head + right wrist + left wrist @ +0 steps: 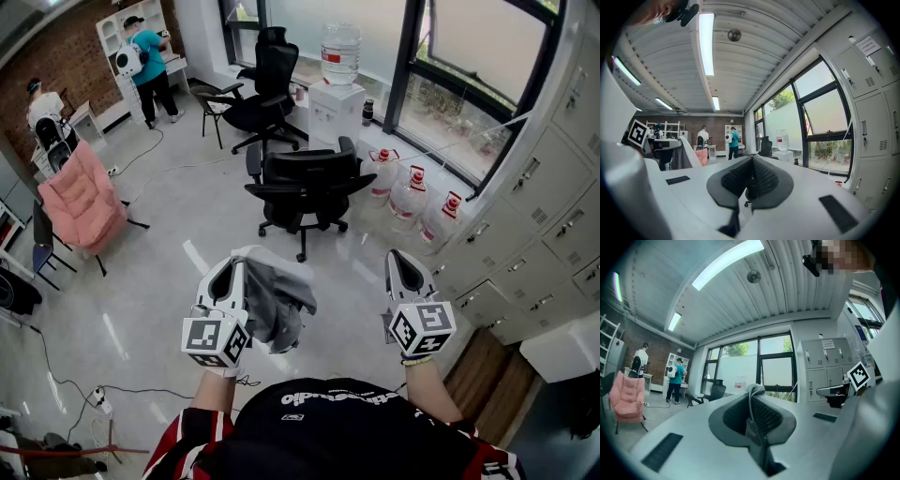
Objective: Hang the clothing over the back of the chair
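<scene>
A grey garment (278, 300) hangs bunched from my left gripper (234, 270), which is shut on it; in the left gripper view a fold of the cloth (756, 390) sticks up between the closed pads of that gripper (753, 399). A black office chair (305, 180) stands ahead on the floor, its back toward me, a good way beyond both grippers. My right gripper (403, 261) is held level at the right, well apart from the garment. In the right gripper view the pads of this gripper (751, 164) meet with nothing between them.
A second black office chair (262, 89) and a water dispenser (336, 105) stand by the windows. Several water jugs (412, 199) line the sill. Grey lockers (553, 234) run along the right. A pink armchair (82, 199) sits left. Two people (150, 66) work at the back.
</scene>
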